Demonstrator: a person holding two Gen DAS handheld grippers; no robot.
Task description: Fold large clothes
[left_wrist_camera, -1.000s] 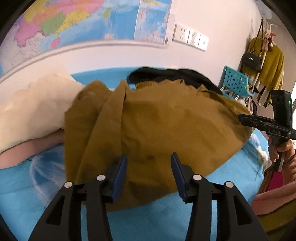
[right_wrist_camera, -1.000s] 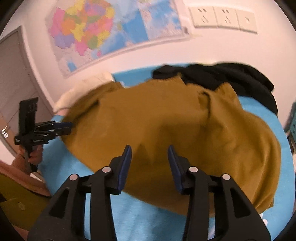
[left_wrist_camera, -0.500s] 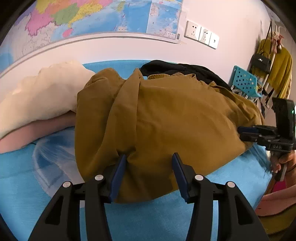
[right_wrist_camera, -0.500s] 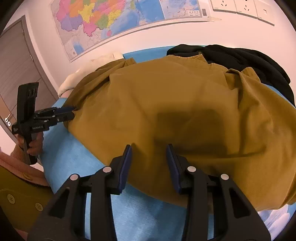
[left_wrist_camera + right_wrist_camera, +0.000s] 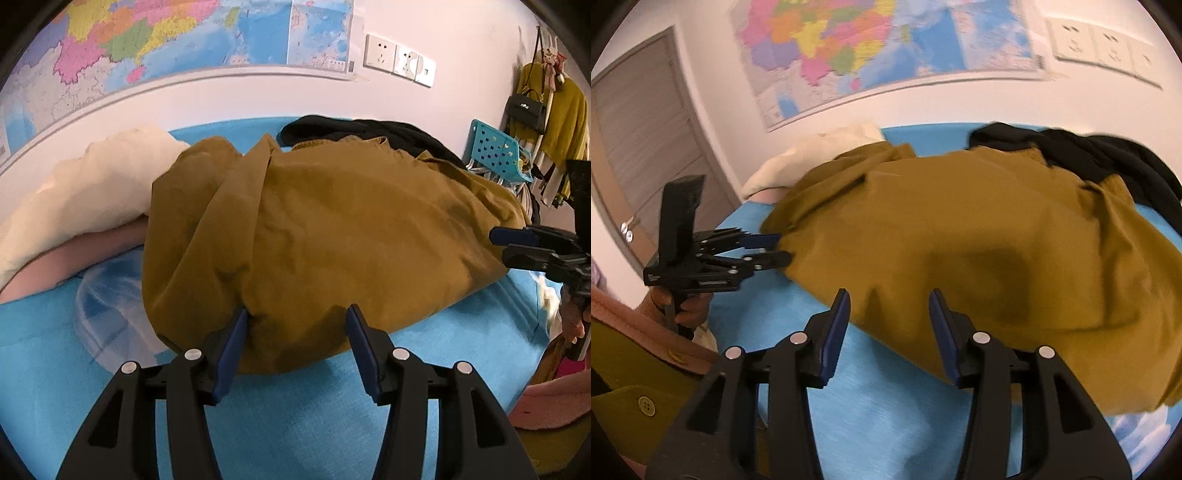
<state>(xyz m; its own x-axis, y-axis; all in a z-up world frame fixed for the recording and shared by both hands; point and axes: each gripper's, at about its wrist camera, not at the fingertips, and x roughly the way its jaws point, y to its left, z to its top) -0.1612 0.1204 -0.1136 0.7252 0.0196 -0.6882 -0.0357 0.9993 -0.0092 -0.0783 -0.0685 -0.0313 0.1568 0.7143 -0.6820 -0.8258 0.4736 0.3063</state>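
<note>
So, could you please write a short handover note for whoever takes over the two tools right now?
Left tool: open, jaws opening, over the near hem of the mustard garment, nothing gripped.
Right tool: open, jaws opening, at the same garment's near edge, nothing gripped.
Things: the garment lies bunched on the blue bed sheet; a black garment behind it, a cream pillow on one side.
Done: no neat fold visible.
Left: probably flatten the garment, then fold it.

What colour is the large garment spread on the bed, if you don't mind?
Mustard brown, a plain garment with no pattern; the left wrist view shows it best.
</note>
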